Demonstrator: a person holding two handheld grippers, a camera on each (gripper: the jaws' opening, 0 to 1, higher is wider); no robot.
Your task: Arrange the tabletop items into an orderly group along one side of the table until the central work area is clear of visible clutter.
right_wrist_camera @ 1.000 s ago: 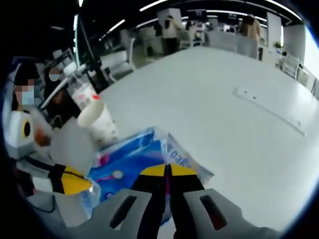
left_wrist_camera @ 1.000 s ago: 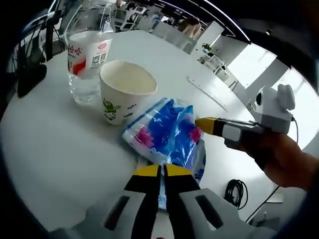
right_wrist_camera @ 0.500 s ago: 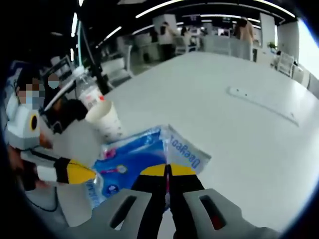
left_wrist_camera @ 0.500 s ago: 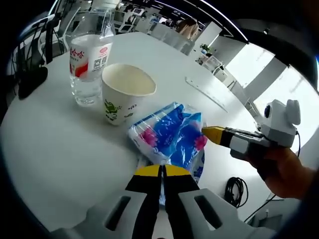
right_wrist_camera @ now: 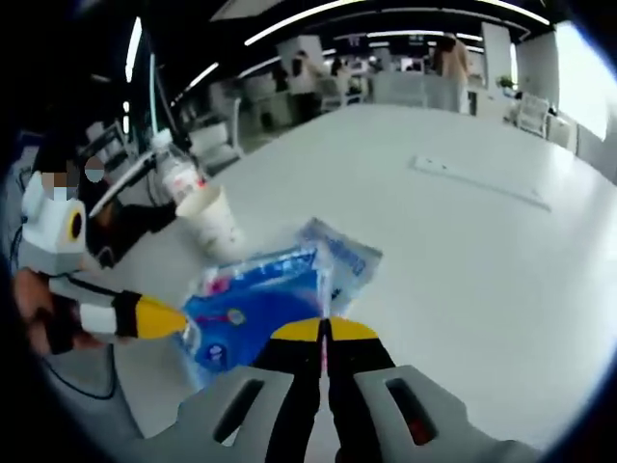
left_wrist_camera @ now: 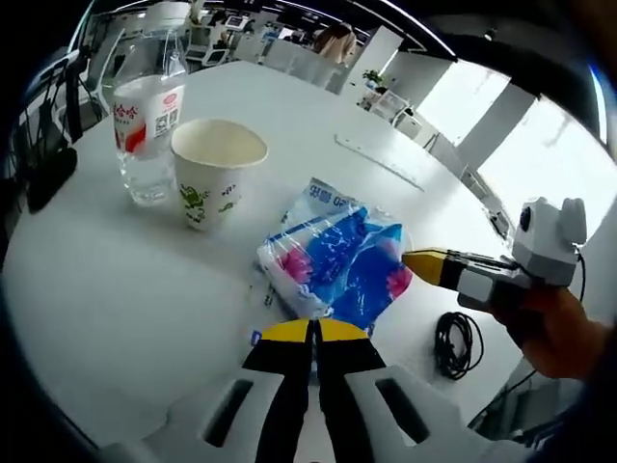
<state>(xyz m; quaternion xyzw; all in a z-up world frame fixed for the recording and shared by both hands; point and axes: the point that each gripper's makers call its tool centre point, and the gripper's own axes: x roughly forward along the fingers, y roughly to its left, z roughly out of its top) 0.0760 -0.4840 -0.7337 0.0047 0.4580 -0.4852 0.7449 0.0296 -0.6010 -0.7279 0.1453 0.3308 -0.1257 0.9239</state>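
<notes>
Pack [left_wrist_camera: 337, 265]: blue, flat on table [left_wrist_camera: 116, 289], near cup [left_wrist_camera: 214, 174] & bottle [left_wrist_camera: 145, 106].
L gripper [left_wrist_camera: 313, 333]: jaws pinched on pack edge.
R gripper [right_wrist_camera: 325, 333]: jaws pinched on pack's other edge.

No legible text on anything

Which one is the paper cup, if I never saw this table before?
Look at the big white table and find the clear water bottle with the red and white label. The paper cup stands right beside it, between the bottle and the blue plastic packet. It is open-topped, white, with a small green drawing on its side.
</notes>
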